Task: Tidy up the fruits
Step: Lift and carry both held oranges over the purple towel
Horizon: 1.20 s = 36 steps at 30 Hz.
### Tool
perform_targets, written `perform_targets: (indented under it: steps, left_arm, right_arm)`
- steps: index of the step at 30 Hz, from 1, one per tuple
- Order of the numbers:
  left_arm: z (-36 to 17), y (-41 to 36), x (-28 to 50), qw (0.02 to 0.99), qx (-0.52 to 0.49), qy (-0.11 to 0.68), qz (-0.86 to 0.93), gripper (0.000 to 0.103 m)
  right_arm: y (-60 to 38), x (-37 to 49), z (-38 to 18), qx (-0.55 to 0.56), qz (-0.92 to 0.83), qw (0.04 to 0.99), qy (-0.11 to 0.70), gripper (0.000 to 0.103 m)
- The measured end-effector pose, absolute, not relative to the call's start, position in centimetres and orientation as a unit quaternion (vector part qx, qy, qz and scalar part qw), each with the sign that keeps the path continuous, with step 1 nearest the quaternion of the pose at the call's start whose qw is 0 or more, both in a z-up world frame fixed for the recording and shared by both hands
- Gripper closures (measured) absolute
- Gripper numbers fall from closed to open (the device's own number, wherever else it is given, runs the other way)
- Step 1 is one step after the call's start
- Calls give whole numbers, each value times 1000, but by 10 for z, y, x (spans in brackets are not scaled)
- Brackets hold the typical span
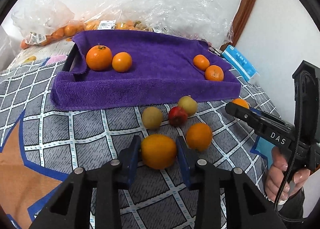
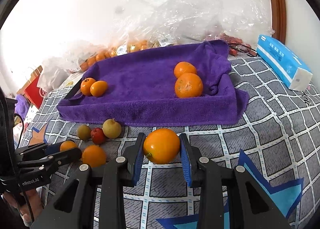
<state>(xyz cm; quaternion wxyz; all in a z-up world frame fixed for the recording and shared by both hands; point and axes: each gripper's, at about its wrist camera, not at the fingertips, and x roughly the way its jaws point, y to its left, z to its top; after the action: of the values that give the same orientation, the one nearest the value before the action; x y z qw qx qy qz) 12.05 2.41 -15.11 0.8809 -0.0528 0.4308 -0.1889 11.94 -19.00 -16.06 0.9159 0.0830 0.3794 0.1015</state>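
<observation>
The left gripper [image 1: 158,152] is clamped on an orange [image 1: 159,151] that rests on the grid-patterned cloth [image 1: 60,121], its blue pads pressed against the fruit's two sides. Just right of that fruit lies another orange [image 1: 199,136], and beyond it sit two yellowish-green round fruits [image 1: 152,117] with a small red fruit [image 1: 177,116] between them, all near the front edge of the tray. The right gripper [image 2: 162,149] likewise grips an orange of its own [image 2: 161,146], pads tight on both sides, the fruit touching the cloth or just above it; which, the views do not settle. A hand [image 1: 280,177] holds that gripper's handle at the right edge of the left wrist view. Past both tools stands a shallow tray draped in a purple towel [image 1: 140,87]. Inside it, a stemmed mandarin [image 1: 99,58] touches a smaller one [image 1: 122,62] at the left end, and two more mandarins [image 1: 214,73] touch each other in the right corner. Behind the tray lie clear plastic bags of oranges [image 1: 66,29] against the white wall, and a blue tissue pack [image 2: 284,62] rests to the right.
</observation>
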Motion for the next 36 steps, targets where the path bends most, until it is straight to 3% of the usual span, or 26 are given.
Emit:
perform_targets:
  steps: [16, 36]
  left_arm:
    - [-127, 42, 99, 927, -78, 341, -136, 69]
    - [-123, 67, 99, 944, -104, 306, -58, 69]
  right_arm:
    - [-189, 113, -156, 77, 100, 923, 364, 69]
    - [-185, 108, -151, 71, 118, 929, 343, 69]
